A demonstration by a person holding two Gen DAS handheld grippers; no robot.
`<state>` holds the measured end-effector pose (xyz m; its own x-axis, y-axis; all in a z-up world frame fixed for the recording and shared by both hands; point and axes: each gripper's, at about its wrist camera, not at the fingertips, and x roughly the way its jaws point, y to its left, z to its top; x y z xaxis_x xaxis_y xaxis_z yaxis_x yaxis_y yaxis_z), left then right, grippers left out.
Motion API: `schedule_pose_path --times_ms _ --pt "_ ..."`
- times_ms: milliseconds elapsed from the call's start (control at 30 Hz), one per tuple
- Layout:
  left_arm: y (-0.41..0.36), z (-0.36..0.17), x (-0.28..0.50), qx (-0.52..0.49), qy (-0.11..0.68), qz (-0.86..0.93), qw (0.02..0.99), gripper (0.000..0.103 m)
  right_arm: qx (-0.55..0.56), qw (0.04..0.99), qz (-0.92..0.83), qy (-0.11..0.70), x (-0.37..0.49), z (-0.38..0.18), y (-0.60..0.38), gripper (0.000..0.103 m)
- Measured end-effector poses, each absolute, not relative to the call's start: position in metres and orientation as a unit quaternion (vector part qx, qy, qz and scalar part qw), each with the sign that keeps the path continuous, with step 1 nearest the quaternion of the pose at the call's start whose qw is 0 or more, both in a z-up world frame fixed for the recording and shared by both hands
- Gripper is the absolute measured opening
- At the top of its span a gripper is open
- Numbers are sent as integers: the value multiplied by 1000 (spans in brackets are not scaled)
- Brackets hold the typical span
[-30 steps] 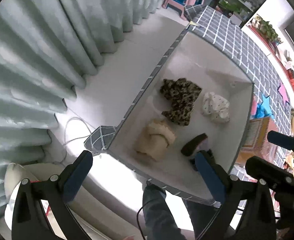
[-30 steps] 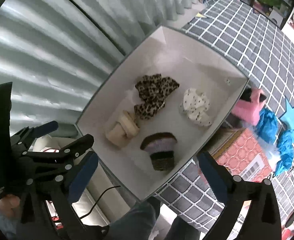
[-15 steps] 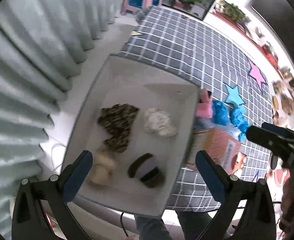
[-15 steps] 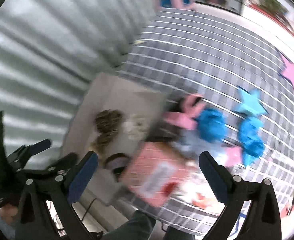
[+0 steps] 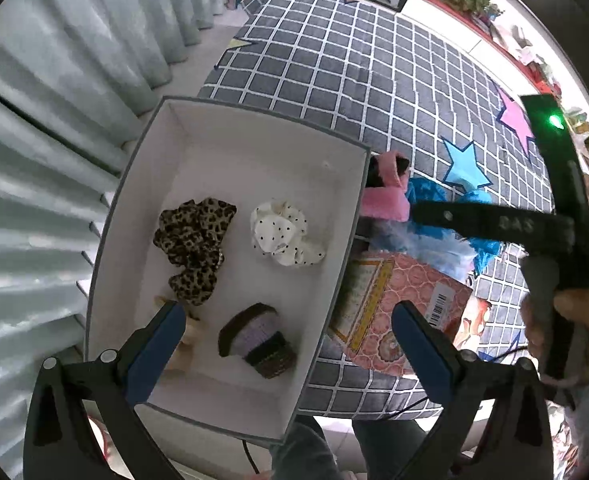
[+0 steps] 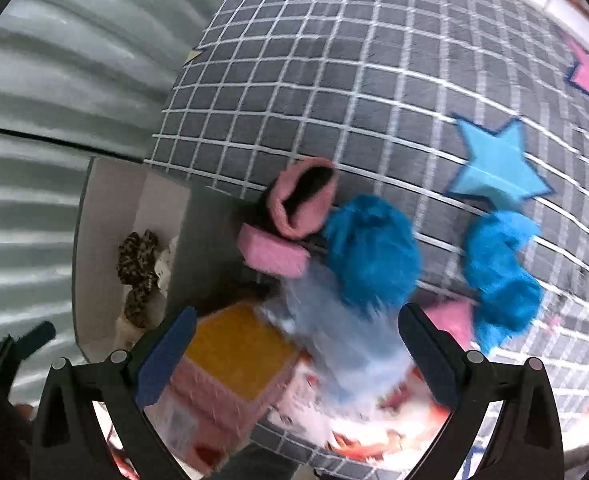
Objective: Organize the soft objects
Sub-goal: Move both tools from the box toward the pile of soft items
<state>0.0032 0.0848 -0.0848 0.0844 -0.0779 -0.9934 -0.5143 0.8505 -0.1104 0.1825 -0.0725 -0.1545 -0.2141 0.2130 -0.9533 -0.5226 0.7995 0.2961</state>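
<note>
A white box [image 5: 210,140] holds a leopard-print scrunchie [image 5: 194,244], a white dotted scrunchie [image 5: 286,232], a purple and brown one [image 5: 258,340] and a cream one [image 5: 182,344]. My left gripper [image 5: 290,344] is open and empty above the box's near end. My right gripper [image 6: 294,348] is open and empty, hovering over a pale blue fluffy piece [image 6: 346,340]. Beside it lie a pink band [image 6: 302,204], a bright blue fluffy piece [image 6: 370,248] and a second blue one [image 6: 502,276]. The right view is blurred.
A pink patterned carton [image 5: 398,308] lies beside the box on the grey checked bedcover [image 5: 354,56]. Grey curtains [image 5: 34,160] hang along the left. Star shapes [image 6: 494,160] mark the cover. The right gripper's body [image 5: 494,224] crosses the left wrist view.
Both grippers have swung right, away from the curtain. The right one left the box and now hovers over the fluffy pile on the bedcover. Both stayed open.
</note>
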Motion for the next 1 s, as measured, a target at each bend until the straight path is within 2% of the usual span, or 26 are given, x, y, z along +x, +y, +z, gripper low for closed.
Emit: schedule_pose_path --times_ms 300,333,367,400,433,700,800,867,1000 --pt "82 -92 15 -236 668 174 684 103 -151 560 345 738 184 -198 -42 100" --pt "82 -92 18 -235 668 176 683 103 -152 557 347 739 183 -202 -41 86" --pt "81 -92 19 -235 669 177 683 103 -155 555 348 740 183 -205 -40 63" --pt "80 -92 22 -235 669 178 682 103 -160 552 349 740 183 -209 -40 52" --pt "79 -91 24 -236 670 179 681 103 -161 549 352 741 183 -211 -40 46" --pt "64 -90 50 -225 675 168 682 103 -96 598 327 725 223 -187 -84 45" --pt "51 -89 66 -217 676 153 688 103 -60 623 294 722 250 -177 -120 44" --pt "40 -90 78 -215 677 139 690 103 -40 638 262 723 269 -174 -150 39" --pt "17 -93 100 -203 683 114 692 103 -14 659 187 728 300 -175 -211 39"
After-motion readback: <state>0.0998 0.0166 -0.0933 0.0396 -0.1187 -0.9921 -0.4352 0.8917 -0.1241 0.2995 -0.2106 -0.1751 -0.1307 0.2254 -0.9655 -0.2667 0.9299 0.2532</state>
